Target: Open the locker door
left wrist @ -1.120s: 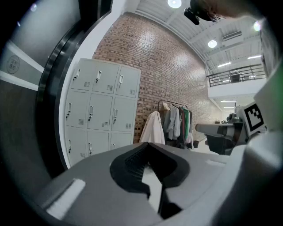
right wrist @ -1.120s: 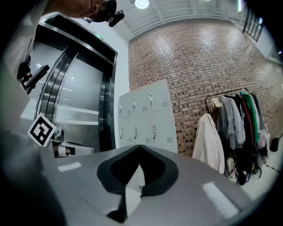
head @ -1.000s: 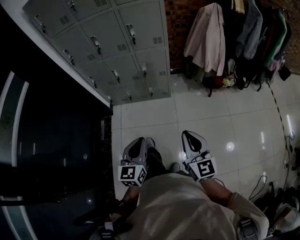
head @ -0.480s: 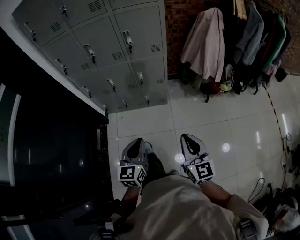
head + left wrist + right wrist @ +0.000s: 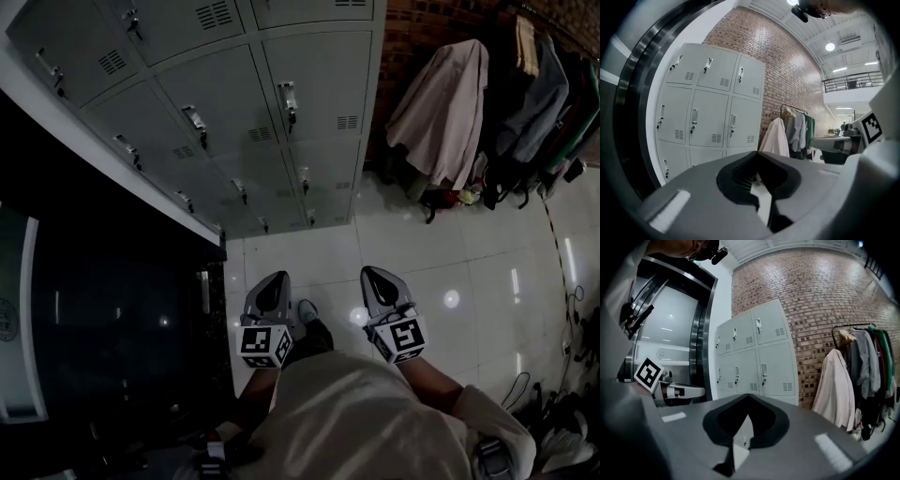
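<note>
Holding both tongs above the tiled floor, I see the left gripper and right gripper pinched together on nothing. The grey locker doors stand closed ahead, well apart from both.

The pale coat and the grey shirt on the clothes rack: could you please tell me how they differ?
The pale coat is light beige; the grey shirt is darker. The pale coat hangs at the end of the rack nearest the lockers; the grey shirt hangs further along, among other clothes. Both hang in front of the brick wall.
</note>
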